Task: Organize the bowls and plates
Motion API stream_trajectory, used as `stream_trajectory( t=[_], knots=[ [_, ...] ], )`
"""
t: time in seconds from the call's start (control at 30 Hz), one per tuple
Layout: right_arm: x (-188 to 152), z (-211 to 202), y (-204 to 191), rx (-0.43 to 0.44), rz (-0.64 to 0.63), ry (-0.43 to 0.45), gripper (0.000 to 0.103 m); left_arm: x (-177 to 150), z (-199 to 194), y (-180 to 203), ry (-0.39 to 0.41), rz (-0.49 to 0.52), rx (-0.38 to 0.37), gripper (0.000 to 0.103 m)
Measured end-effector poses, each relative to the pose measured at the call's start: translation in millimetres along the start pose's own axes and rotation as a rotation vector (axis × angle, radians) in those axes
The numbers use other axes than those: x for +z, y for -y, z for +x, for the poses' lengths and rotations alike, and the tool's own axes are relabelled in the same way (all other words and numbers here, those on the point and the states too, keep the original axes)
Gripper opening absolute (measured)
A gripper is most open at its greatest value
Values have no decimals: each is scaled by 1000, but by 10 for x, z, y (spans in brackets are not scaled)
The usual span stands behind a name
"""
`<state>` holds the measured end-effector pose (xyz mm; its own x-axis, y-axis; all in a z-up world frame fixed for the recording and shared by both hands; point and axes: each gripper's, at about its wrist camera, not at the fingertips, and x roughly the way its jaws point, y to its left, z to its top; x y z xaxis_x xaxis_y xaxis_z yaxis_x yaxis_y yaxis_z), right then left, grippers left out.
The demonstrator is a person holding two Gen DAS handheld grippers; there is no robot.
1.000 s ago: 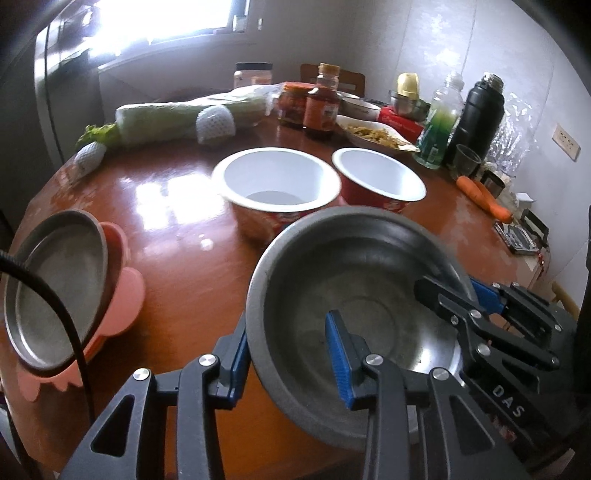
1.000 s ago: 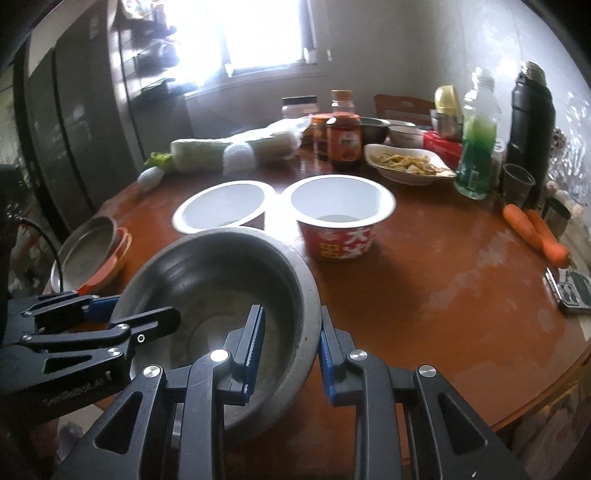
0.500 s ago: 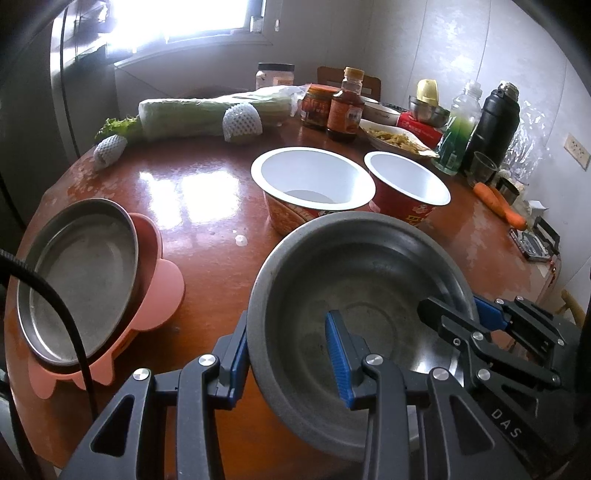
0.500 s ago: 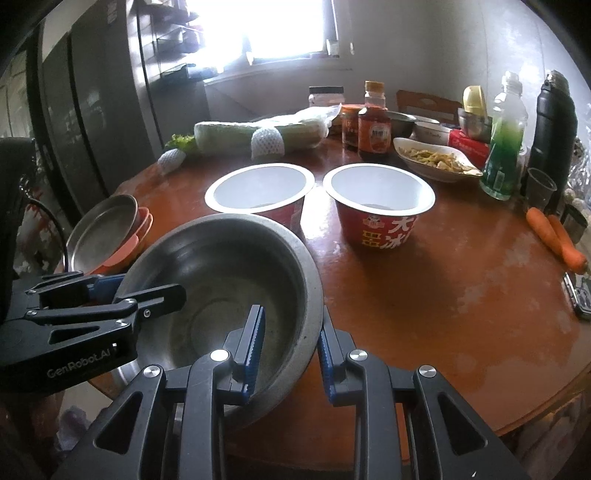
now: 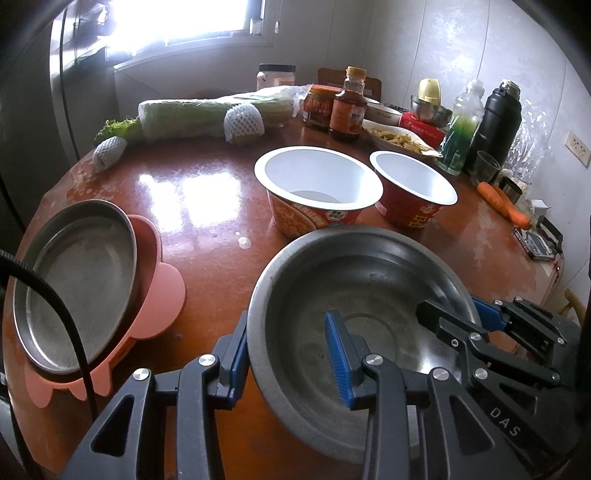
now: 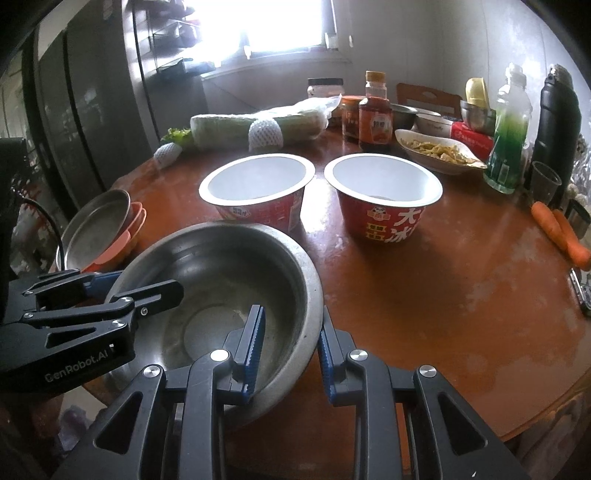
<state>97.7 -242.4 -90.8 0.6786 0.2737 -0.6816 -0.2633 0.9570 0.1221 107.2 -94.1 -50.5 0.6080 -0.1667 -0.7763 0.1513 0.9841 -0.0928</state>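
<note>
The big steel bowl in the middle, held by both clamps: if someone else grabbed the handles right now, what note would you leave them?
Left gripper: shut on the steel bowl, one finger inside the rim, one outside.
Right gripper: shut on the same bowl's opposite rim.
The bowl is over the near edge of the round table; whether it rests on it I cannot tell.
Two empty noodle cups stand side by side behind it.
Done: a steel plate sits on a pink plate at the left edge.
Left: place the bowl, then perhaps nest the cups.

Bright window point(image 5: 192, 18) — pale tiled wall point(image 5: 461, 55), round brown table point(image 5: 207, 206).
</note>
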Motion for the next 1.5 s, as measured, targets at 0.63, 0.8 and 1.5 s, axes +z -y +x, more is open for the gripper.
stream_trajectory(
  t=[0.63,0.8,1.5],
  knots=[
    [51,13,-47,-8,28,-38,36,20,-70,-49,28,1,-27,41],
    [91,-24,-34,-30,51,-34,37,40,-184,-74,52,-11,-31,45],
    [296,-379,-63,-21,92,63,47,156,-584,-186,138,-33,-19,48]
  ],
)
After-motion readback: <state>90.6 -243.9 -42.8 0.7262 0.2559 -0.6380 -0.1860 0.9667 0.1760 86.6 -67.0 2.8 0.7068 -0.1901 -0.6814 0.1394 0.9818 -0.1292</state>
